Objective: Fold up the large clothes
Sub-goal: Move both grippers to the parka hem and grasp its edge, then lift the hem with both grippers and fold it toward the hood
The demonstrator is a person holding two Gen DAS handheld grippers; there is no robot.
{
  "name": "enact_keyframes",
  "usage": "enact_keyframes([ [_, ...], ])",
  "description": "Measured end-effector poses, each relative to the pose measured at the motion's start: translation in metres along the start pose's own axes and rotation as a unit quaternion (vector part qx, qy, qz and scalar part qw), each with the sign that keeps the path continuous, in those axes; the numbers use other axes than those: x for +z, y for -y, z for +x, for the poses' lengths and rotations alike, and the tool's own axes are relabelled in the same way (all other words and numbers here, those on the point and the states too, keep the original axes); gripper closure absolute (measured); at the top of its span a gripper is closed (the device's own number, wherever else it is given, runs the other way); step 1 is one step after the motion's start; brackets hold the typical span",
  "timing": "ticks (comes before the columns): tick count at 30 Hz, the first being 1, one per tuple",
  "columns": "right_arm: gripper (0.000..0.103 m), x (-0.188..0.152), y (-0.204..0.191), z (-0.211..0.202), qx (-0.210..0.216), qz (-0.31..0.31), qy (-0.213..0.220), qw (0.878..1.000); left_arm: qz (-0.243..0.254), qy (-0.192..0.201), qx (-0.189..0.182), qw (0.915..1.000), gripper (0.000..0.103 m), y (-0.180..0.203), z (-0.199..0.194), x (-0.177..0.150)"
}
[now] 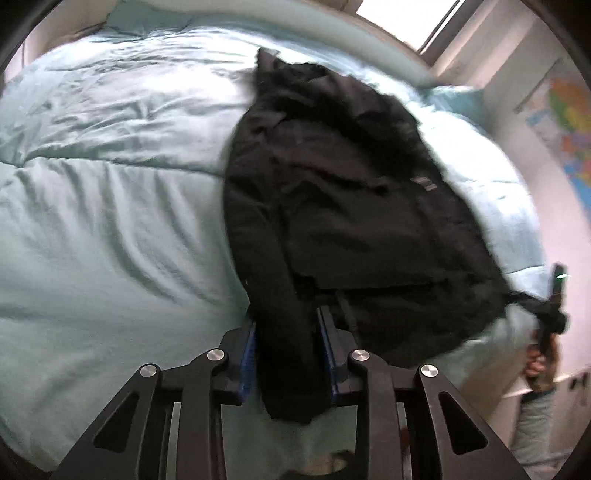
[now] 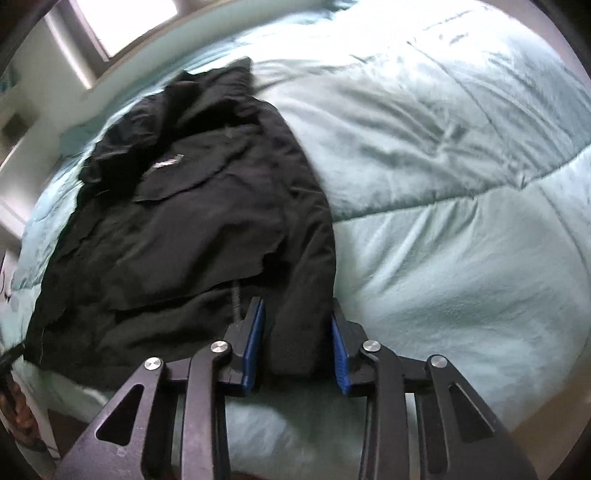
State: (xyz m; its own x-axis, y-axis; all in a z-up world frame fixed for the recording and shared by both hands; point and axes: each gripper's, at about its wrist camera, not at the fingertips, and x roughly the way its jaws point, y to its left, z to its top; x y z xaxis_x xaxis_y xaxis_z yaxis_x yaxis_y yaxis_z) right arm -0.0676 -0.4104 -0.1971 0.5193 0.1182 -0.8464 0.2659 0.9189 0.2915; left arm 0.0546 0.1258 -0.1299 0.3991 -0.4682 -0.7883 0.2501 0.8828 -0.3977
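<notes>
1. Two claws are on one garment: my left claw (image 1: 290, 354) has its blue pads pressed on a sleeve cuff of the black jacket (image 1: 343, 206), and my right claw (image 2: 299, 343) stands around the other cuff. The jacket itself lies spread on the pale green comforter (image 1: 110, 184), near the bed's foot edge, its collar pointing toward the window (image 1: 402, 18).
2. On the right side the pads look barely in contact with the cuff; I cannot tell whether they truly pinch it. If I lift now, that sleeve may slide out and drop back onto the jacket's body.
3. Thick, heavy cloth hangs past the left claw. A shallow bite there could creep loose once the sleeve's weight comes on.
4. If one claw pulls earlier or harder than the other, I judge the jacket will skew on the comforter and the fold line will run crooked.
5. Dragging instead of lifting could bunch the soft comforter under the jacket and carry the hem off the foot edge.
6. Both views are blurred, so my aim at the jacket's centre is uncertain.
</notes>
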Motion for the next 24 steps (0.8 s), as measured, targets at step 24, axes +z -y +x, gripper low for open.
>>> enact_keyframes([
  [24, 0.058, -0.014, -0.011, 0.026, 0.038, 0.000, -0.045, 0.998, -0.029, -0.029, -0.005, 0.9991, 0.069, -0.016, 0.029, -0.011],
])
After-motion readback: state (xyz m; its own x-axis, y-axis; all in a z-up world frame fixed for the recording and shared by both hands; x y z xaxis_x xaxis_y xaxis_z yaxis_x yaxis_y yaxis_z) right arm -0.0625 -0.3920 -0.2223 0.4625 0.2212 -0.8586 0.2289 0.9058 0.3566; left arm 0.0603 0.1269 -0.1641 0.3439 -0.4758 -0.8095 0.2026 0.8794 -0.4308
